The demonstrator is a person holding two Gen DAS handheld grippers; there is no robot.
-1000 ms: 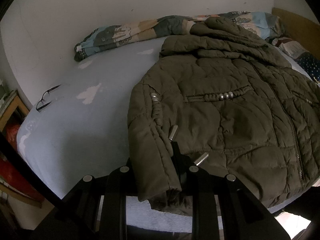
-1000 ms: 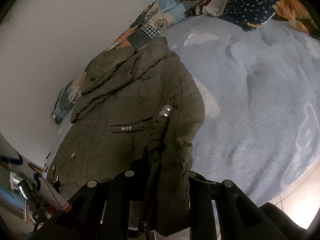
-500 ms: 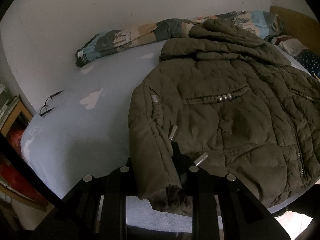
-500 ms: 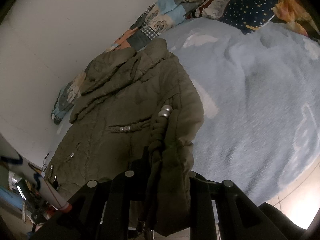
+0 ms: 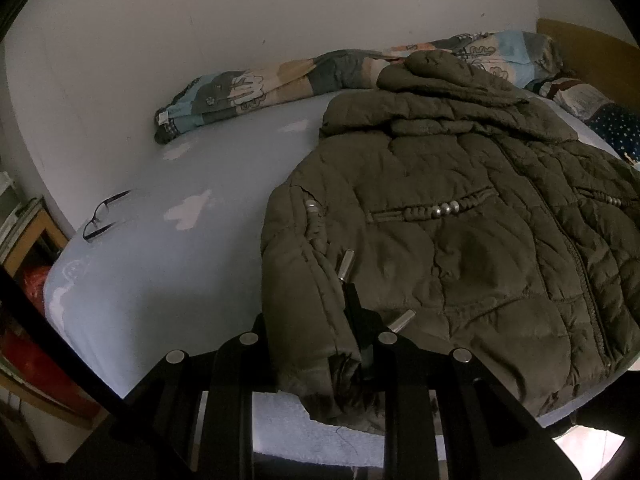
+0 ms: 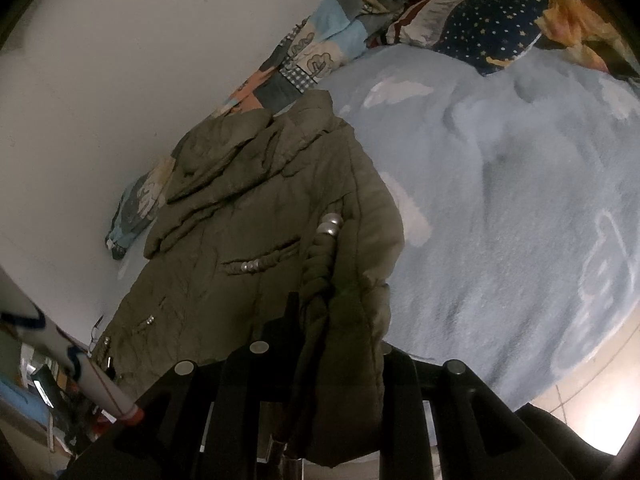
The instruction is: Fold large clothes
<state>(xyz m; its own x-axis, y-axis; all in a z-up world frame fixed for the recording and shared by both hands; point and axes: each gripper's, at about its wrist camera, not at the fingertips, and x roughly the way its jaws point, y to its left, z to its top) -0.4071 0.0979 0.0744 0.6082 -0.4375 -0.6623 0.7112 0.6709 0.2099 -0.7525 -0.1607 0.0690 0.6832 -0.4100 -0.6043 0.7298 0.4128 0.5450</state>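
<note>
Jacket, olive-green, quilted and padded (image 5: 440, 248), lies spread face-up on the pale blue bed sheet printed with white clouds (image 5: 160, 264), its hem at the near edge of the bed and its hood toward the wall. Nearest the cameras, the left gripper (image 5: 320, 344) is clenched on the near hem corner at one side, while the right gripper (image 6: 320, 344) is pinched on padded fabric and a braided drawcord with metal beads (image 6: 326, 240) at the other side. Holding both lower corners at once looks like preparation to lift the hem and carry it up toward the hood, which would keep the bulky garment square as it folds. Beyond the left-hand grip, a pair of dark-framed glasses (image 5: 102, 216) rests on the sheet, well apart from the jacket. Farthest off, a rolled patchwork quilt (image 5: 256, 92) runs along the white wall (image 5: 200, 20), touching the hood.
</note>
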